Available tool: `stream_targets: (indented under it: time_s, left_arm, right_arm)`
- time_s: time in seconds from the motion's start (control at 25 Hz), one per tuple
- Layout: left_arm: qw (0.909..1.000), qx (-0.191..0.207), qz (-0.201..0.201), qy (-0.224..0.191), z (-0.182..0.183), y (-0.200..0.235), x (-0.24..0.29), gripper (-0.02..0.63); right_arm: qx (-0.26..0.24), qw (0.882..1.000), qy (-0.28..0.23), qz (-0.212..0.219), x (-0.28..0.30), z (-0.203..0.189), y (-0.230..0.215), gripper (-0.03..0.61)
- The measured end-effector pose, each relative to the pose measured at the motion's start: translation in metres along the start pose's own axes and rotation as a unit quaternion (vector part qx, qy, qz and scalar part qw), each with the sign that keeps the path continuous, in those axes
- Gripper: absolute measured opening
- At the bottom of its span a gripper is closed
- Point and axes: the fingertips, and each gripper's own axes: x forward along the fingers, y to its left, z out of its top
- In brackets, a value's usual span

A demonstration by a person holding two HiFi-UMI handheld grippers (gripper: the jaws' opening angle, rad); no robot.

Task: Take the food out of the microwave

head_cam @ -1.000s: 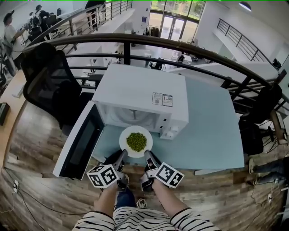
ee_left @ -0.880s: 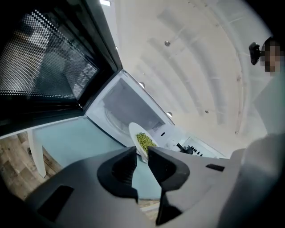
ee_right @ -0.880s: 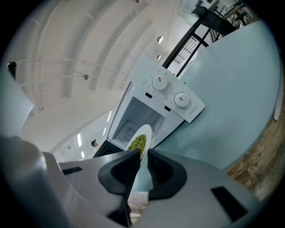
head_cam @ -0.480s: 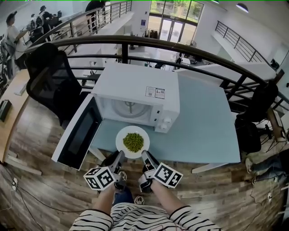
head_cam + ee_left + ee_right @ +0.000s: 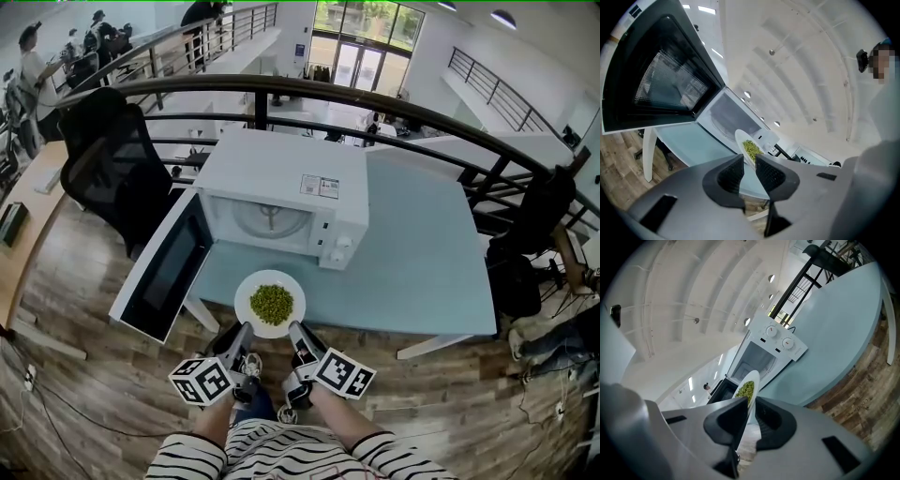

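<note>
A white plate (image 5: pixel 292 285) with a heap of green peas (image 5: pixel 272 303) hangs over the front edge of the pale blue table (image 5: pixel 422 253), just outside the white microwave (image 5: pixel 281 178). My left gripper (image 5: pixel 244 332) is shut on the plate's near left rim. My right gripper (image 5: pixel 294 332) is shut on its near right rim. In the left gripper view the plate (image 5: pixel 740 140) runs edge-on between the jaws of the left gripper (image 5: pixel 749 168), peas (image 5: pixel 751 149) beyond them. In the right gripper view the plate (image 5: pixel 753 378) stands likewise in the right gripper (image 5: pixel 751 416).
The microwave door (image 5: pixel 164 272) hangs wide open to the left, past the table's corner. A black office chair (image 5: pixel 108 159) stands left of the table and a dark railing (image 5: pixel 375 98) curves behind it. Wooden floor (image 5: pixel 450 403) lies below my arms.
Both grippers have drawn the plate of peas back from the microwave's mouth towards me, to the table's front edge. Their hold on the rim looks the same.
</note>
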Motion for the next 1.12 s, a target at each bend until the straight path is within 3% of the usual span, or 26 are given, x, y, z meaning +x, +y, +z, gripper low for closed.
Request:
stream_targets:
  time_s: [1.12]
  left_arm:
    - [1.0000, -0.001, -0.004, -0.004, -0.017, -0.014, -0.033, 0.089]
  right_arm:
    - [-0.007, 1.000, 0.013, 0.008, -0.029, -0.014, 0.009, 0.057]
